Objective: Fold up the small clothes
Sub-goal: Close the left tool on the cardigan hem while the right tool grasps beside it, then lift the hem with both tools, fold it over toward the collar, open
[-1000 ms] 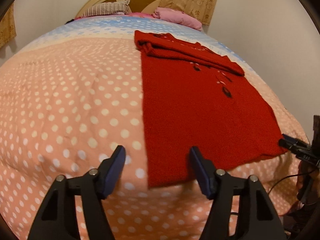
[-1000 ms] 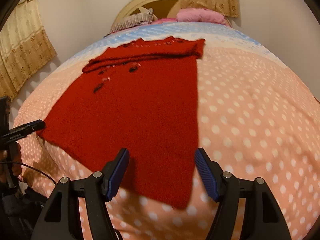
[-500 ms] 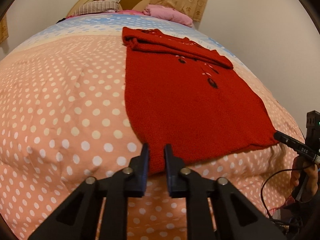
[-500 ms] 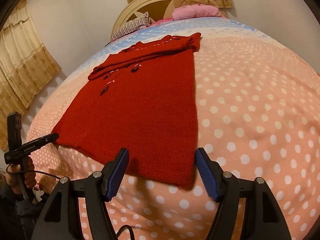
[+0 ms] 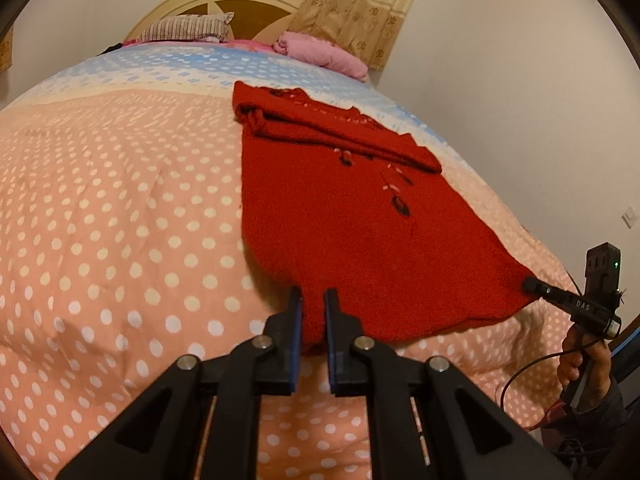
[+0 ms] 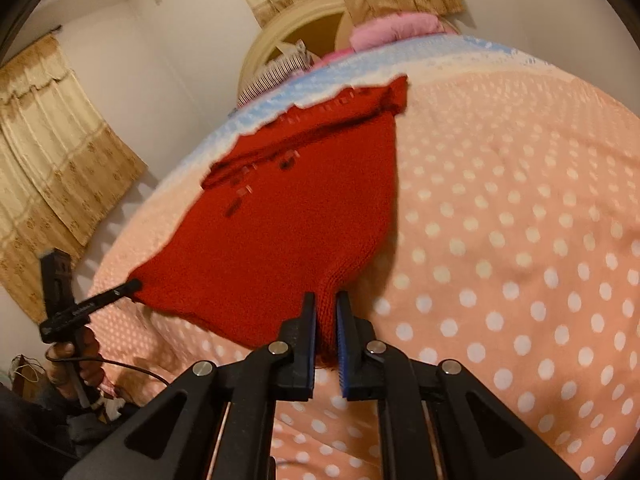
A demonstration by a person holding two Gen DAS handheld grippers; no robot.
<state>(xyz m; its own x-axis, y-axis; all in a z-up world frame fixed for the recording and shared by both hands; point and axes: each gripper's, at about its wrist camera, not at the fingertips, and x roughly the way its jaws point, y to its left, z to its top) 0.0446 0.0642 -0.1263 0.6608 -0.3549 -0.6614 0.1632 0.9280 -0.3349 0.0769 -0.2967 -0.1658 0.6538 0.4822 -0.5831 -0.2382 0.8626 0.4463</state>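
Observation:
A red knitted sweater lies flat on the bed, its sleeves folded across the far end near the neckline. My left gripper is shut on the near left corner of its hem, red knit pinched between the blue pads. In the right wrist view the same red sweater spreads away from me, and my right gripper is shut on the near right hem corner. The cloth bunches and lifts slightly at both pinched corners. Each gripper shows in the other's view at the far hem corner: the right gripper and the left gripper.
The bed is covered by a pink quilt with white dots, with a blue band toward the headboard. A striped pillow and pink bundle lie at the head. Curtains hang at the left wall. A hand holds the other gripper's handle.
Both grippers went from open around the hem corners to shut on them, the left first, the right after. The right gripper rolled, and the hem corners now lift slightly.

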